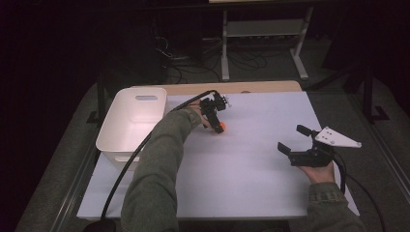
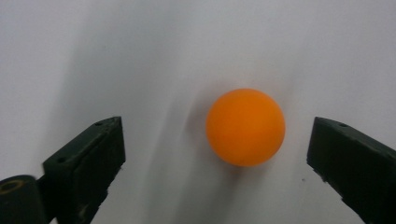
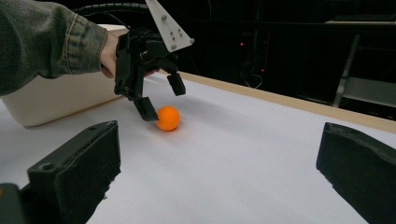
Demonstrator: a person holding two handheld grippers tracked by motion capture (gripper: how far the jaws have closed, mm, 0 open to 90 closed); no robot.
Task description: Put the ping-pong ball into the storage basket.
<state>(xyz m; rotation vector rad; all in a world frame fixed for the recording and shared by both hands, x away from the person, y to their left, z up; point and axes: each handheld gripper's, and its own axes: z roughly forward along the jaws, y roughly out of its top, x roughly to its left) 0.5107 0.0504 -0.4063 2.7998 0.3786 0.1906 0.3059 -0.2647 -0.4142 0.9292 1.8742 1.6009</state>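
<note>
orange ball, one only, smooth, round and matte, sits on the white sheet covering the table, near its middle and a little toward the far side. my left gripper hangs over it with jaws spread wide; the ball lies between them, nearer one jaw, with a gap on each side, so nothing is gripped. my right gripper rests low near the right edge of the sheet, jaws wide apart and empty, well away from the ball. the sheet is flat and bare, with broad open room between my two tongs and toward the near edge. one white plastic bin, rounded at the corners with a slot handle, stands at the left edge, close beside my left sleeve. a strip of wooden tabletop shows along the far edge.
</note>
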